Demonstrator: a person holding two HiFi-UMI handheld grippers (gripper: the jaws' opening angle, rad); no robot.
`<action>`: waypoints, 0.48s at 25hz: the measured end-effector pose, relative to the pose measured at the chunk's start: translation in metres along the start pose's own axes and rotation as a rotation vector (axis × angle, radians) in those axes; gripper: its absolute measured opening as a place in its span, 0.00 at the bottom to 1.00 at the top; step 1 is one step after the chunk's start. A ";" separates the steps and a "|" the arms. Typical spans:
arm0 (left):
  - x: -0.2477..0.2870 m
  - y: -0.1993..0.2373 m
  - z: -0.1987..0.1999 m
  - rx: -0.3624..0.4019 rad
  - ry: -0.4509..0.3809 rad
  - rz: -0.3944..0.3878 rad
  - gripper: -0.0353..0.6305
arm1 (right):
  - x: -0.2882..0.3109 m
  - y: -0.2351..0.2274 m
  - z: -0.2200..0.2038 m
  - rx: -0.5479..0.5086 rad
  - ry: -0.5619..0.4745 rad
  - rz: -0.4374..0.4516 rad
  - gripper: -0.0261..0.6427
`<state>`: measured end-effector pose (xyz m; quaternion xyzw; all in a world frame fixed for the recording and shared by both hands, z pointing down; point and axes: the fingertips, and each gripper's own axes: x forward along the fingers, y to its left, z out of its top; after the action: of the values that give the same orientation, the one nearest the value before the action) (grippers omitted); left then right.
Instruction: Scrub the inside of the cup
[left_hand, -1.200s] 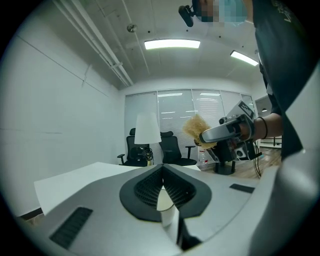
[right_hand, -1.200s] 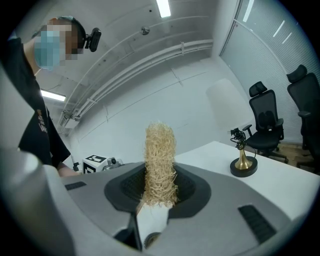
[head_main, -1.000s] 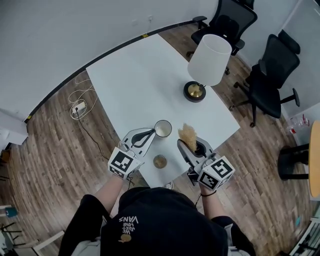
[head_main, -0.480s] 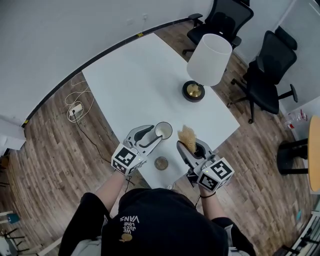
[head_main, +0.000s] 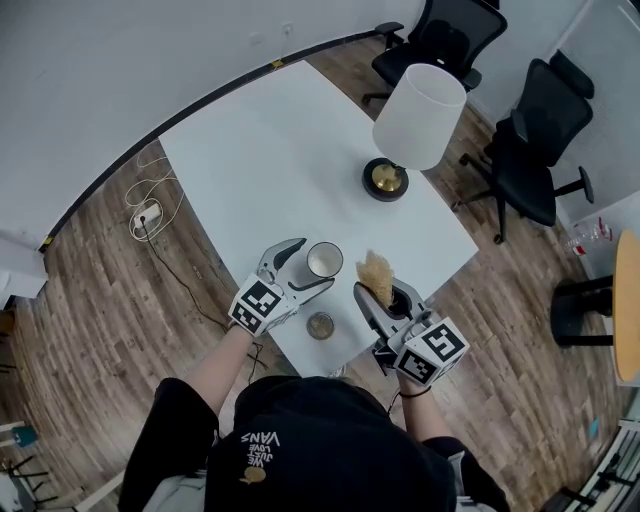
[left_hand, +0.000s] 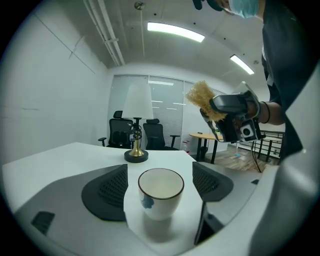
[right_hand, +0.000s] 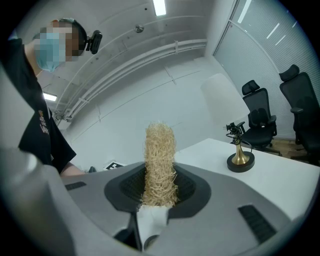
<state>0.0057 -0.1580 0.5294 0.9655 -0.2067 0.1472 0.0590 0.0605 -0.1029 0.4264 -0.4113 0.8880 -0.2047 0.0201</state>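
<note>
A white cup (head_main: 324, 259) with a dark rim and a blue mark stands upright on the white table (head_main: 260, 160), near its front edge. My left gripper (head_main: 305, 270) is open, and its jaws have just been opening. The cup (left_hand: 160, 192) sits between its pads, with a gap on each side. My right gripper (head_main: 383, 298) is to the right of the cup and off the table edge, shut on a tan fibrous scrubber (head_main: 375, 270). The scrubber (right_hand: 160, 160) sticks up between the right gripper's (right_hand: 159, 195) pads.
A small brown round disc (head_main: 320, 324) lies on the table just in front of the cup. A lamp with a white shade (head_main: 418, 118) and a brass base (head_main: 385, 179) stands at the far right. Black office chairs (head_main: 545, 150) are beyond the table. A cable and plug (head_main: 148, 212) lie on the floor at left.
The left gripper's jaws were close together at the cup and now stand wide on either side of it. The left gripper has come lower. The right gripper with the scrubber has stayed put.
</note>
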 end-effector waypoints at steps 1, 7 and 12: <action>0.003 0.001 -0.003 -0.002 0.010 -0.003 0.64 | 0.001 0.000 -0.001 0.001 0.002 0.000 0.18; 0.016 0.001 -0.025 -0.014 0.082 -0.020 0.65 | 0.001 -0.001 -0.005 0.006 0.012 0.003 0.18; 0.028 0.001 -0.039 -0.010 0.139 -0.049 0.65 | 0.004 -0.003 -0.007 0.011 0.017 0.009 0.18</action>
<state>0.0196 -0.1631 0.5750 0.9574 -0.1790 0.2115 0.0816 0.0585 -0.1048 0.4342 -0.4055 0.8888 -0.2128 0.0155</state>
